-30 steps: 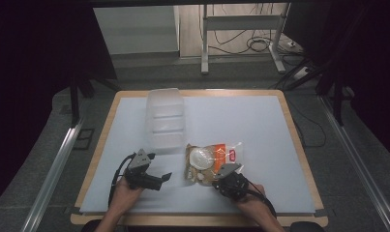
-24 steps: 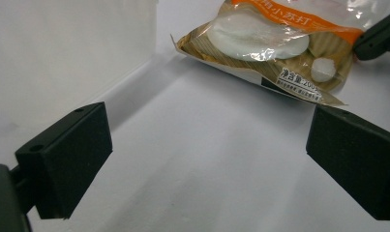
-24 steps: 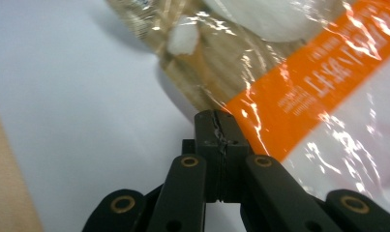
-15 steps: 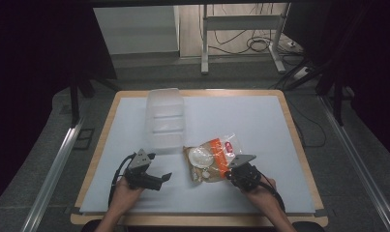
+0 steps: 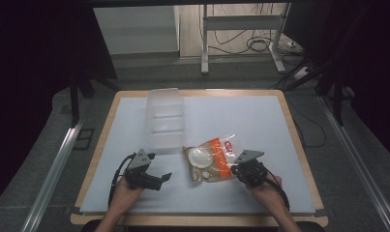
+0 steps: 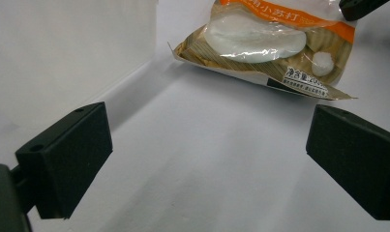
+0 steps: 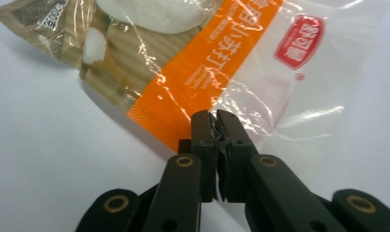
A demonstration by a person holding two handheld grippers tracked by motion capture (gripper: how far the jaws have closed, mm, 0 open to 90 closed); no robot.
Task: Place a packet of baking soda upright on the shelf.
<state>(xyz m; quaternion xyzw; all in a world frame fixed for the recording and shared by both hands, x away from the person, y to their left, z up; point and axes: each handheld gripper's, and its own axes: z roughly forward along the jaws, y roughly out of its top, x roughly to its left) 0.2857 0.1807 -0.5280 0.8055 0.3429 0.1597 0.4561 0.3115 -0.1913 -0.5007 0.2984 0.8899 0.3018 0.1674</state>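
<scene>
1. Since the earlier frame, the snack packet (image 5: 213,158) has been drawn toward the tabletop's right side, its clear top end swung away from the person, and the right hand has shifted the same way; the left hand has held its place.
2. Tabletop (image 5: 260,121): covered by a white sheet, it carries every item listed.
3. Clear plastic container (image 5: 164,120): lies left of centre, its near end just beside the packet's left corner.
4. Snack packet: lies near the front edge, between the two hands. It has an orange band and a clear top end.
5. Left tongs (image 5: 164,178): open wide, empty, aimed at the packet, apart from it.
6. Right tongs (image 7: 214,118): closed, pinching the packet's edge at the orange band.
</scene>
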